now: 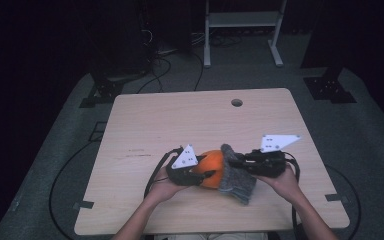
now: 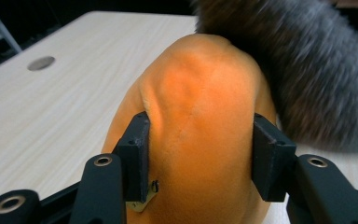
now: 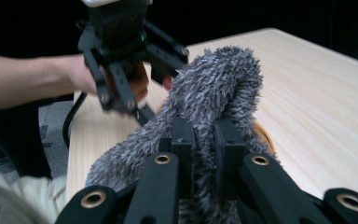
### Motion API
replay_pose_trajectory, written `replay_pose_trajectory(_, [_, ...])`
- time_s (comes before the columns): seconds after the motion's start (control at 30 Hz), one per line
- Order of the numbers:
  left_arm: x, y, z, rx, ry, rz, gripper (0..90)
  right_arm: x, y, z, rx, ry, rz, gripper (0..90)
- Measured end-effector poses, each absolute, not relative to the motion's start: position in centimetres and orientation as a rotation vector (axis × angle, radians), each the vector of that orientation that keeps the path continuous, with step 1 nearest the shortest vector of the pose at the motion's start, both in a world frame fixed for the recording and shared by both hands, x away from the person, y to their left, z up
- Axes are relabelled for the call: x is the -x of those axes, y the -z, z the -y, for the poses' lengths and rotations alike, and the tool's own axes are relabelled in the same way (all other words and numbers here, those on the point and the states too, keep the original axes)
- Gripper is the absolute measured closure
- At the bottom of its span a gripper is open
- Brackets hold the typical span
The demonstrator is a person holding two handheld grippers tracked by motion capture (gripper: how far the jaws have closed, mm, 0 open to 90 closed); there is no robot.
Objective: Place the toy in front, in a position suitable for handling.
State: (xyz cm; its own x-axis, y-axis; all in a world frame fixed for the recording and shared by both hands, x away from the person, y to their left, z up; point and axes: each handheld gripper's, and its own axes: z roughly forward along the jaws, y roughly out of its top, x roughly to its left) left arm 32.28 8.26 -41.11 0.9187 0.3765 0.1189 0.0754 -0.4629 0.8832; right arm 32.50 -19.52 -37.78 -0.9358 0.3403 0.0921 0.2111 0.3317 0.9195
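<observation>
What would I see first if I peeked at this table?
A bright orange ball near the front of the wooden table jumps out first. The left gripper squeezes it from both sides. Right beside it, touching it, is a fuzzy grey sock, pinched by the right gripper.

A pale wooden tabletop (image 1: 180, 115) is standing on grey carpet (image 1: 375, 150); beyond the hand-held grippers, a white shelf frame (image 1: 242, 20) is sitting in darkness.
</observation>
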Motion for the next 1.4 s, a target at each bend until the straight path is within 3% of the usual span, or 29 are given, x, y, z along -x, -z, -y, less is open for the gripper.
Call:
replay_pose_trajectory(0.1, [-32.5,41.3,-9.1,-2.051,-0.384,-0.36,48.1,-33.6,38.3,17.9,-0.518,-1.63,-2.491,80.7])
replay_pose_trajectory(0.23, [-32.9,42.3,-10.0,-2.05,-0.267,-0.379,46.8,-34.5,40.5,18.2,-0.595,-1.598,-2.542,80.7])
replay_pose_trajectory(0.37, [-33.0,42.4,-10.2,-2.047,-0.129,-0.359,37.2,-33.6,41.5,18.6,-0.596,-1.585,-2.587,80.7])
replay_pose_trajectory(0.47, [-33.3,41.7,-10.8,-1.927,-0.035,-0.367,33.4,-32.7,41.9,18.6,-0.557,-1.527,-2.629,80.7])
replay_pose_trajectory(0.63, [-33.9,41.9,-10.7,-1.981,-0.11,-0.447,31.3,-31.5,42.7,19.2,-0.558,-1.524,-2.644,80.6])
replay_pose_trajectory(0.87, [-32.7,42.9,-11.1,-2.061,-0.074,-0.46,36.2,-31.4,41.9,20.6,-0.619,-1.532,-2.601,80.1])
replay_pose_trajectory(1.03, [-31.3,43.0,-12.1,-2.07,-0.085,-0.433,35.9,-31.8,41.8,19.1,-0.578,-1.56,-2.631,80.1])
replay_pose_trajectory(1.2, [-31.5,41.4,-11.5,-2.004,-0.084,-0.366,23.9,-31.2,42.8,18.3,-0.522,-1.531,-2.687,80.2])
replay_pose_trajectory(1.4, [-33.1,41.7,-8.7,-2.094,-0.104,-0.354,14.2,-30.4,43.2,18.5,-0.478,-1.529,-2.709,80.1])
